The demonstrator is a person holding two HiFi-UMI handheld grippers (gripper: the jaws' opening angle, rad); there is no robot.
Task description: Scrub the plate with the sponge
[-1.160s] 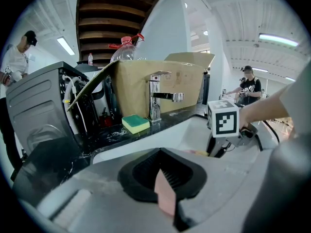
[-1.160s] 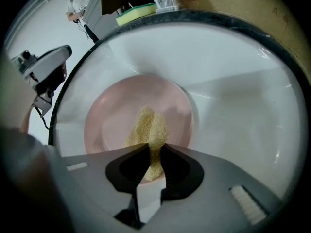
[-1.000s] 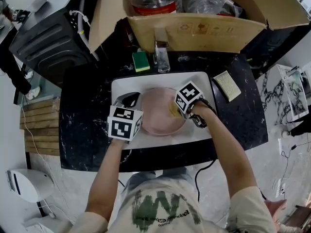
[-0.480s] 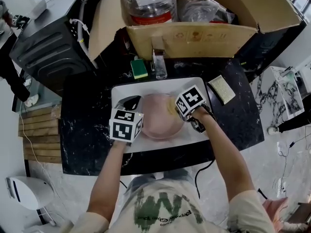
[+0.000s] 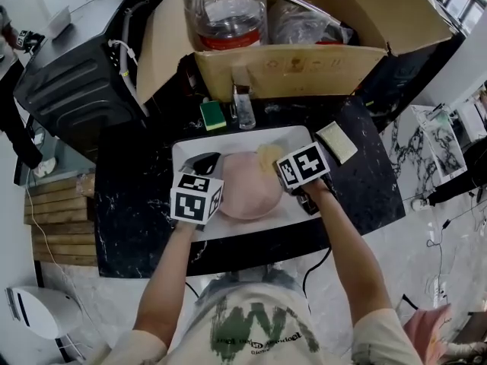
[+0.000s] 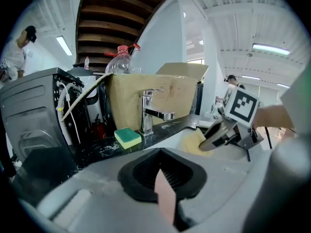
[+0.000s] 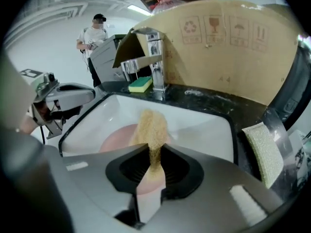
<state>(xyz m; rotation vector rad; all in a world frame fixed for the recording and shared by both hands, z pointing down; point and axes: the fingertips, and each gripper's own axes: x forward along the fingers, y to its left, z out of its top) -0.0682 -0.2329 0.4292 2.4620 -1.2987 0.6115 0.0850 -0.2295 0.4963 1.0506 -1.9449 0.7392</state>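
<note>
The open cardboard box (image 5: 304, 63) stands at the back of the black counter (image 5: 129, 196) in front of you, and the white sink (image 5: 183, 147) in that counter holds the pink plate (image 5: 247, 185), which lies flat. Your left gripper (image 6: 165, 198) has its jaws closed on the plate's left rim, while your right gripper (image 7: 153, 166) pinches the tan sponge (image 7: 151, 127) at the plate's far right edge; whether it touches the plate cannot be told. Smaller still, a green-and-yellow sponge (image 5: 213, 115) lies just beside the faucet (image 5: 243, 105), and a pale sponge (image 5: 336, 143) rests on the counter right of the sink.
</note>
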